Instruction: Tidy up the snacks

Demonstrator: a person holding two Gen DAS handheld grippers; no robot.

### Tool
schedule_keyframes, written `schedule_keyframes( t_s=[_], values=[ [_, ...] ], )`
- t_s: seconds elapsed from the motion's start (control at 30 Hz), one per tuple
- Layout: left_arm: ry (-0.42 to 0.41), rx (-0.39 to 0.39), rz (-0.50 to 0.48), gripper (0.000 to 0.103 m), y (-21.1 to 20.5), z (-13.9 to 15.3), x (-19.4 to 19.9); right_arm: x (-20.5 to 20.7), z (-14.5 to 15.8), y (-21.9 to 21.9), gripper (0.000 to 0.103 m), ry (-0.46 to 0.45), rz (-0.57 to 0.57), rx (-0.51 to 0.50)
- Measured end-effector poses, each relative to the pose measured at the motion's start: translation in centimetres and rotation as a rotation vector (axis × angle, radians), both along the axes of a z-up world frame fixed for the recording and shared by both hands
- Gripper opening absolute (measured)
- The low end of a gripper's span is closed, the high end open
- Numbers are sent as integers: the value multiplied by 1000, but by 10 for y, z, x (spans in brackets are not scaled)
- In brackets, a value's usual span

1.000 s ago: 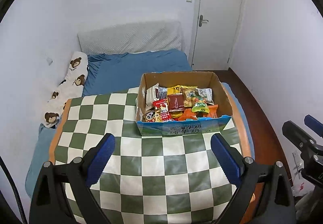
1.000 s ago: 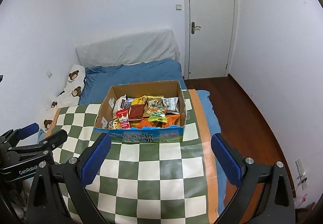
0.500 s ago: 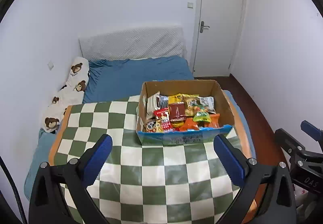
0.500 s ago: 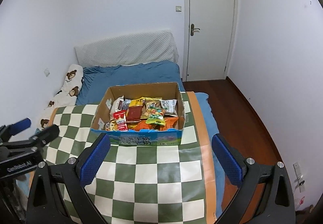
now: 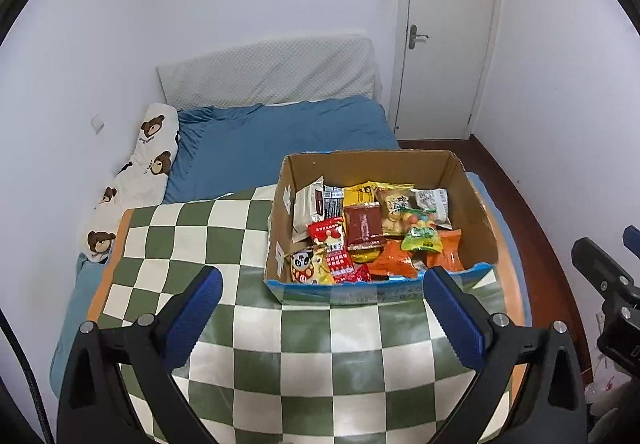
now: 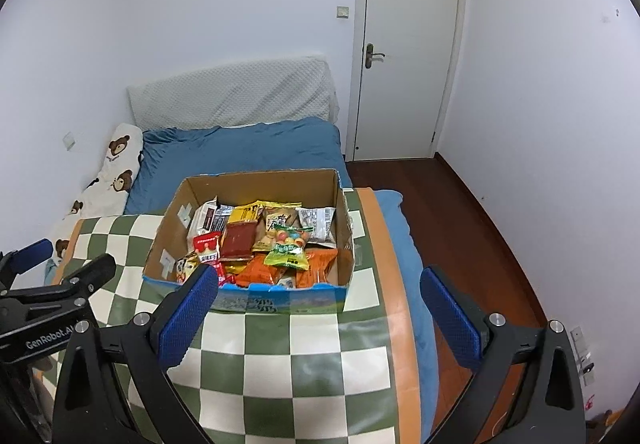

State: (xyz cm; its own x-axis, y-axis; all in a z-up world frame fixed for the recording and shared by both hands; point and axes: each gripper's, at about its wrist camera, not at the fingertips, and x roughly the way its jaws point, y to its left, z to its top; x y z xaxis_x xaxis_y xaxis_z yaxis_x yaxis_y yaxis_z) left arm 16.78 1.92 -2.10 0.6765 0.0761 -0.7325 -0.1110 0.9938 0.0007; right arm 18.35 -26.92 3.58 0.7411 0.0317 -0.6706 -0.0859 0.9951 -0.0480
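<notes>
The box (image 5: 384,284) of snacks (image 5: 372,228) sits on the checkered bench (image 5: 280,344). The left gripper (image 5: 320,300) and right gripper (image 6: 318,298) are both spread wide, holding nothing.

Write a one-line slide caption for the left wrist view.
Open left tool faces a cardboard box of snacks on a checked cloth.

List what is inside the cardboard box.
The box holds a loose heap of snack packets: a green candy bag, a dark red packet, orange packets, a panda packet. The box floor and lower packets are covered.
</notes>
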Motion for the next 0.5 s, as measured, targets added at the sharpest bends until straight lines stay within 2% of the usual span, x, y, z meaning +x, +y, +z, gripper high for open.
schedule_keyframes(
  t_s=[0.5],
  values=[
    [40, -2, 1, 103, 1, -18, 21, 30, -24, 2, 103, 30, -30, -28]
  ],
)
